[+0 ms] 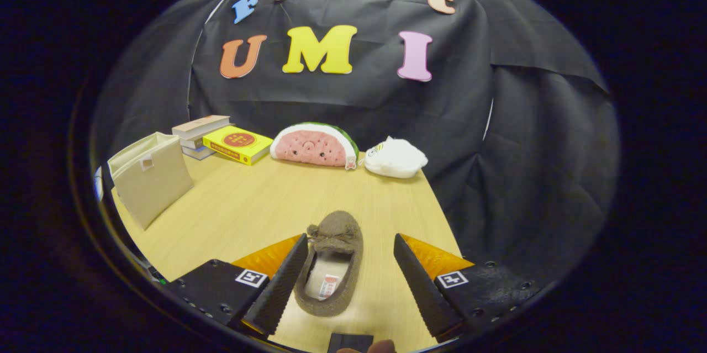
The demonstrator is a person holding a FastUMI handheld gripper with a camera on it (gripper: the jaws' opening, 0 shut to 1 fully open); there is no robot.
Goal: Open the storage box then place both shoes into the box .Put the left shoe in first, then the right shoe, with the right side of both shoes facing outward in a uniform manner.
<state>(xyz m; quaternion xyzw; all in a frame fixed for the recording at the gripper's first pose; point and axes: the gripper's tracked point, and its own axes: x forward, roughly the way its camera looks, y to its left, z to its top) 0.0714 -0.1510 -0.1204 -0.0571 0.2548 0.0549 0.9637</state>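
Fingers of gripper [351,256] apart, straddling moccasin shoe [330,264] on table [248,209], not clamped; fabric storage box [150,177] well off left, appears open; no shoe boxed yet

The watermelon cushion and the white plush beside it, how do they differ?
The watermelon cushion is pink with a green rind and a half-round shape; the white plush is plain white, lumpier and smaller. Both lie on the table by the back wall, far beyond the open gripper.
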